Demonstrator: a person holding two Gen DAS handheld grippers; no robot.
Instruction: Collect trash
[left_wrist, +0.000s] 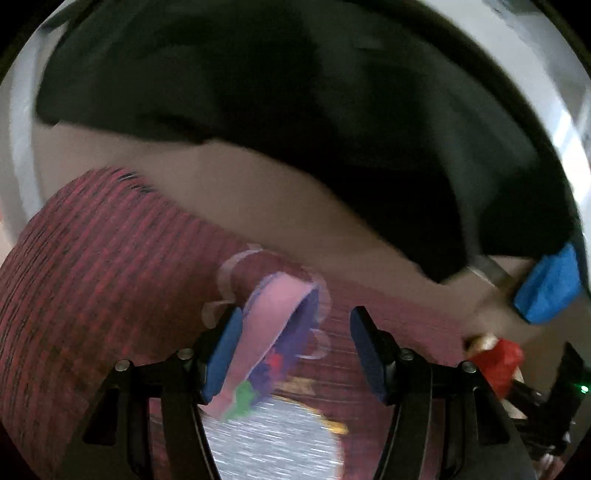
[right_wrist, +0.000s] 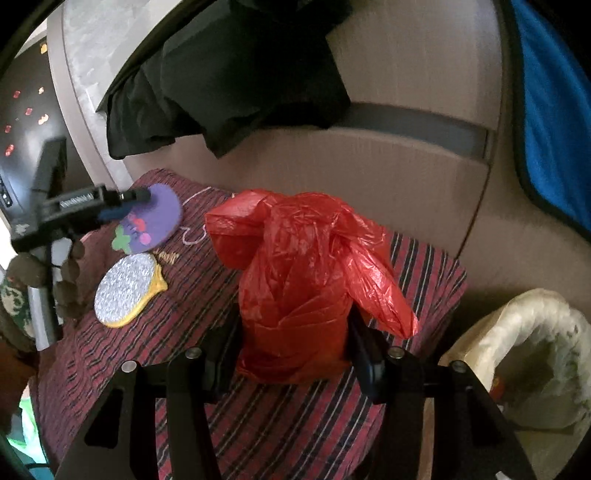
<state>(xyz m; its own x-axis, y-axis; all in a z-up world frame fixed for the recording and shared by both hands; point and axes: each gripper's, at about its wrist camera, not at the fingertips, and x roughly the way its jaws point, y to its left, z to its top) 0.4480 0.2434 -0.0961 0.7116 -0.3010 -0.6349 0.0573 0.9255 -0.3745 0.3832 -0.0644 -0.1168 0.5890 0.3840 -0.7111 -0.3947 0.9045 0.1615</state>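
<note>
Red plastic bag (right_wrist: 295, 280), upright on the striped cloth (right_wrist: 295, 424), clamped in the right gripper (right_wrist: 293, 350). Far left: purple foam disc (left_wrist: 273, 332) against one blue pad of the wide-spread left gripper (left_wrist: 295, 350), grip unclear. White-lined bin (right_wrist: 535, 354) right.

A low surface is covered by a dark red striped woven cloth (right_wrist: 295, 424), which hangs over its edges. On the cloth lies a silver glitter disc with a yellow rim (right_wrist: 127, 290), and just beside it, farther back, a purple foam disc with small coloured shapes (right_wrist: 155, 218), whether flat or lifted at one edge cannot be told. A red plastic bag (right_wrist: 303, 280) stands bunched near the cloth's middle. A thin white thread (right_wrist: 194, 236) curls on the cloth between bag and purple disc.
</note>
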